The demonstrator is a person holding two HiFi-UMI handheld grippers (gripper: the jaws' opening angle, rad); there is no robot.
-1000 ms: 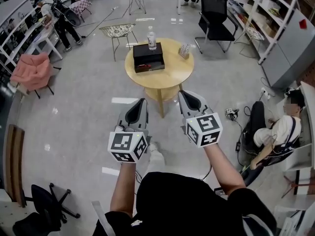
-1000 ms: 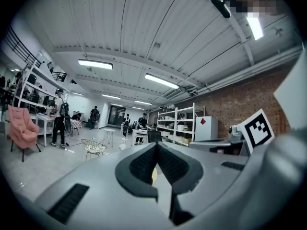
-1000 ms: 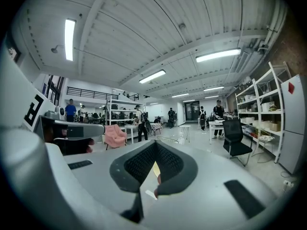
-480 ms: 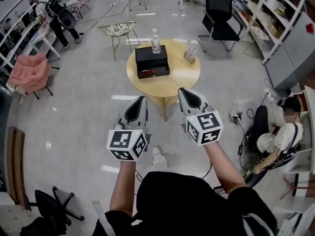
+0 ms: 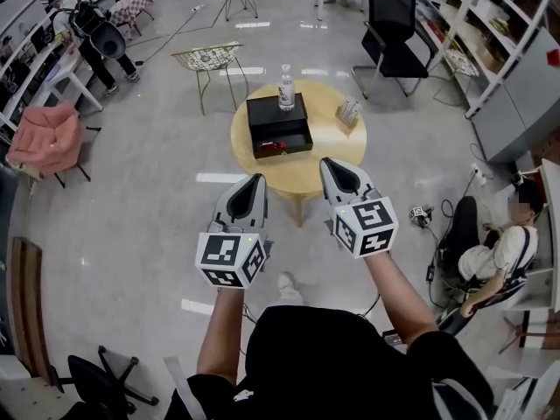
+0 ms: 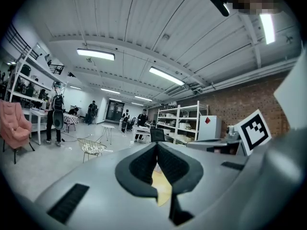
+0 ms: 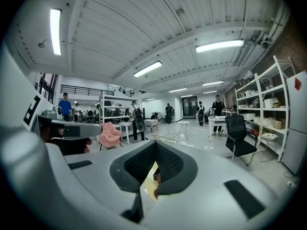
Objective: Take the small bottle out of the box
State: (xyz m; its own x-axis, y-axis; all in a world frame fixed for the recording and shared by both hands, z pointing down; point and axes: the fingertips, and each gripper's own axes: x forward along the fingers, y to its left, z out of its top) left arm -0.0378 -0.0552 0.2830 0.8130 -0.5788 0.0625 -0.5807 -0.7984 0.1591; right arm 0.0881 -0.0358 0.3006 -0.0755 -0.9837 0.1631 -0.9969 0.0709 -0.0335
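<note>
A black box [image 5: 278, 124] lies open on a round wooden table [image 5: 328, 151], with a small red item [image 5: 271, 147] in its front part. A clear bottle [image 5: 286, 88] stands upright at the box's far edge. My left gripper [image 5: 255, 180] and right gripper [image 5: 331, 164] are held side by side in the air, short of the table's near edge. Both are shut with nothing between the jaws. The left gripper view shows its jaws [image 6: 157, 150] closed, with a sliver of the table behind them. In the right gripper view the jaws [image 7: 154, 150] are closed too.
A small holder [image 5: 350, 112] stands on the table's right side. Beyond the table are a wire chair [image 5: 210, 57] and a black office chair [image 5: 389, 24]. A pink armchair [image 5: 52, 134] sits at the left. A person [image 5: 494, 243] sits on the floor at right, near the shelves [image 5: 499, 33].
The table with the box and bottle has come nearer and shifted slightly right in the head view. Both grippers keep the same shut pose in front of the body.
</note>
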